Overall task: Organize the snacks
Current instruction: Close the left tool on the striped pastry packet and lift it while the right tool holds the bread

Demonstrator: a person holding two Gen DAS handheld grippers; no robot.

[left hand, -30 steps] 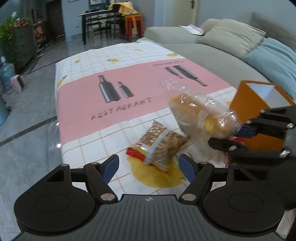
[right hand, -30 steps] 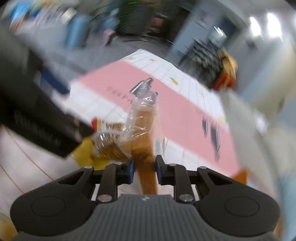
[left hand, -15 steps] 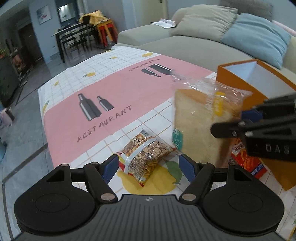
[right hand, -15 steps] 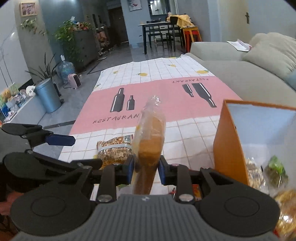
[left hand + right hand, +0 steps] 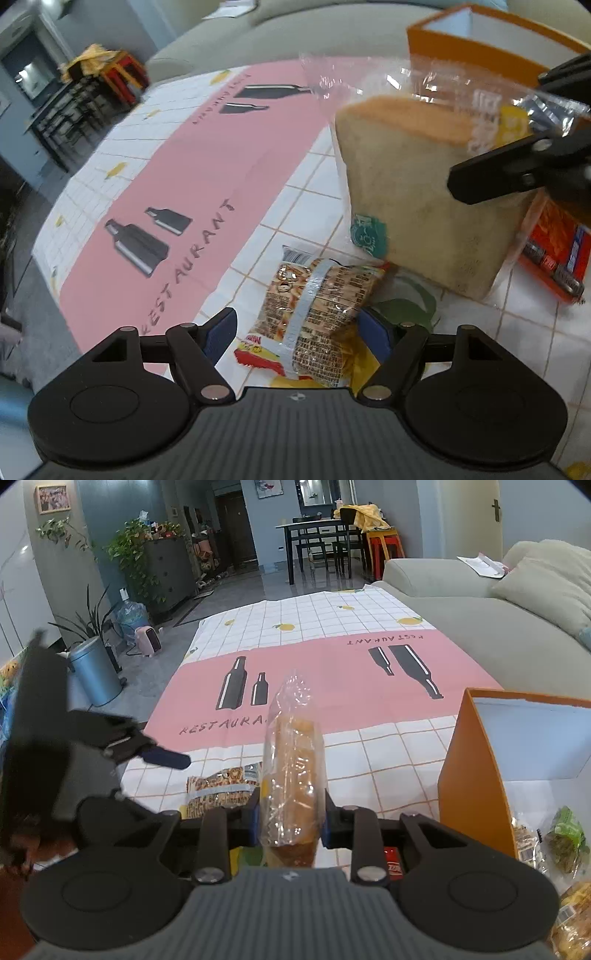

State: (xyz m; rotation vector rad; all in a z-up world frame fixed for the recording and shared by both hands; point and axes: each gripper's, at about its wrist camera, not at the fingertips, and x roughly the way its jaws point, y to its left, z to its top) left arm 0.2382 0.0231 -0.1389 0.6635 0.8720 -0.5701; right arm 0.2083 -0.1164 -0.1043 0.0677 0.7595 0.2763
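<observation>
right gripper (image 5: 289, 818) pads flank the bagged bread (image 5: 293, 771) (upright), orange box (image 5: 476, 775) beside.

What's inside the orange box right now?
In the right wrist view, the orange box holds several wrapped snacks: one with green packaging, and yellowish packets near the frame edge. Its near wall and the frame edge hide the rest.

The left wrist camera looks steeply down, close over the tablecloth (image 5: 155, 177). The right wrist camera faces along the table toward the dining area. Both see the bagged bread (image 5: 417, 199), noodle packet (image 5: 317, 310) and orange box (image 5: 469, 775).
</observation>
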